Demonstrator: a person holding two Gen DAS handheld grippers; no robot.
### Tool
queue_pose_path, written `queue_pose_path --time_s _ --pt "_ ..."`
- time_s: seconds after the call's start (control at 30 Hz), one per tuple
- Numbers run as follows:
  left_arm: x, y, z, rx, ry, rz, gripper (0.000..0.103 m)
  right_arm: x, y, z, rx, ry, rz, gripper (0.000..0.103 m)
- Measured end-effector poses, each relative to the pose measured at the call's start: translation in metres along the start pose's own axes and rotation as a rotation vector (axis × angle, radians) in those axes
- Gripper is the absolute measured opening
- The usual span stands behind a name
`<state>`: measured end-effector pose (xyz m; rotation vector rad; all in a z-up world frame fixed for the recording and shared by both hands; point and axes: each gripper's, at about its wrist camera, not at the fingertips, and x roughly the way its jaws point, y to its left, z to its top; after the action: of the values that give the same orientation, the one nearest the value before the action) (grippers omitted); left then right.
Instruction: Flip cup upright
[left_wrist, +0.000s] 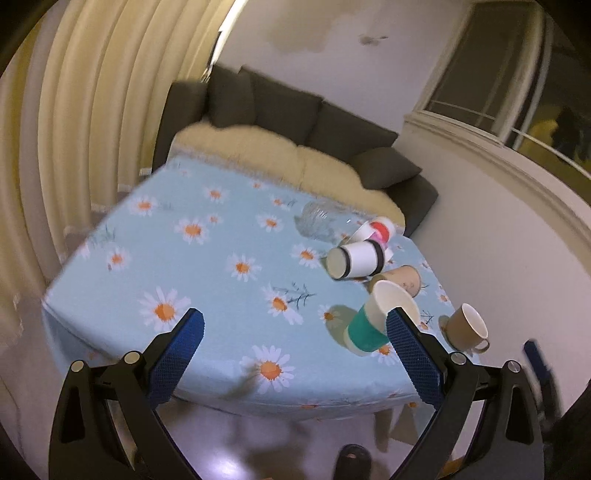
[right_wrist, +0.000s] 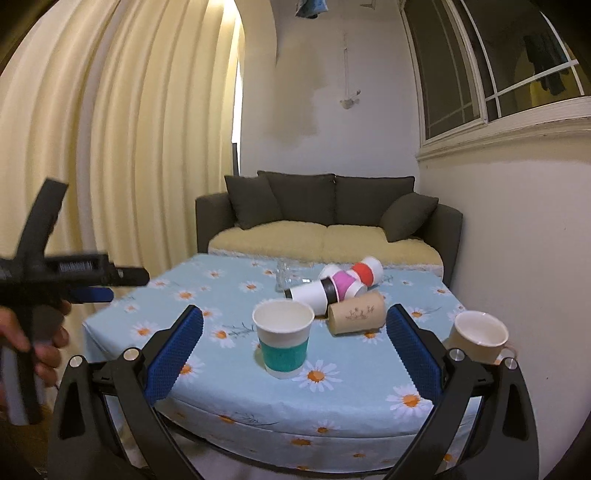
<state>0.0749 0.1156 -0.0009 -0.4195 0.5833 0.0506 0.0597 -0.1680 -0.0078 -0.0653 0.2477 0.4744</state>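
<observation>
A white paper cup with a teal band (right_wrist: 284, 338) stands upright on the daisy tablecloth (right_wrist: 229, 391), between and beyond my open right gripper's (right_wrist: 294, 347) blue pads. It also shows in the left wrist view (left_wrist: 373, 321), just left of the right pad of my open, empty left gripper (left_wrist: 295, 350). Behind it several cups lie on their sides: a white cup with black bands (right_wrist: 314, 293), a brown kraft cup (right_wrist: 356, 314), a pink-banded cup (right_wrist: 345, 282) and a red-banded cup (right_wrist: 365, 273). The left gripper appears at the left of the right wrist view, held in a hand.
A tan mug (right_wrist: 480, 336) stands upright near the table's right edge, close to the wall. A clear glass (right_wrist: 284, 277) stands toward the back. A dark sofa (right_wrist: 325, 218) is behind the table, curtains on the left.
</observation>
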Motion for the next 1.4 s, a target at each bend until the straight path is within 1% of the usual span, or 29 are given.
queue_pose_path --time_s 0.1,0.17,0.23,0.3,0.4,0.43,0.57,0.6,0.7,0.8,0.93,1.07,1.4 --pt "-0.027 -0.021 -0.001 0.089 -0.058 -0.019 0.096 -0.02 -0.012 0.016 -0.006 0.001 0.035 0.098" --pt "-0.04 -0.033 -0.004 0.141 -0.077 -0.02 0.096 -0.033 -0.022 0.025 -0.015 0.007 0.068 0.098" --pt "-0.05 -0.042 -0.009 0.188 -0.084 -0.026 0.096 -0.043 -0.031 0.031 -0.025 0.009 0.079 0.098" --pt "-0.059 -0.051 -0.017 0.238 -0.085 -0.036 0.096 -0.052 -0.043 0.036 -0.009 0.014 0.093 0.098" --pt "-0.072 -0.059 -0.028 0.29 -0.106 -0.039 0.096 -0.058 -0.063 0.035 0.04 0.035 0.119 0.098" --pt "-0.075 -0.061 -0.033 0.302 -0.113 -0.041 0.096 -0.059 -0.067 0.033 0.043 0.039 0.115 0.098" --pt "-0.076 -0.065 -0.047 0.331 -0.106 -0.055 0.096 -0.058 -0.075 0.019 0.035 0.06 0.121 0.098" --pt "-0.075 -0.064 -0.051 0.338 -0.102 -0.057 0.096 -0.057 -0.074 0.013 0.008 0.066 0.119 0.098" --pt "-0.072 -0.059 -0.065 0.349 -0.085 -0.078 0.096 -0.054 -0.07 -0.003 -0.019 0.08 0.13 0.098" --pt "-0.069 -0.054 -0.072 0.342 -0.072 -0.075 0.096 -0.05 -0.061 -0.014 -0.052 0.096 0.139 0.098" --pt "-0.067 -0.051 -0.074 0.331 -0.073 -0.075 0.096 -0.05 -0.052 -0.018 -0.069 0.089 0.164 0.098" --pt "-0.063 -0.054 -0.075 0.329 -0.068 -0.078 0.096 -0.044 -0.052 -0.02 -0.045 0.111 0.188 0.098" --pt "-0.055 -0.063 -0.078 0.342 -0.05 -0.082 0.096 -0.034 -0.047 -0.023 -0.045 0.13 0.181 0.098"
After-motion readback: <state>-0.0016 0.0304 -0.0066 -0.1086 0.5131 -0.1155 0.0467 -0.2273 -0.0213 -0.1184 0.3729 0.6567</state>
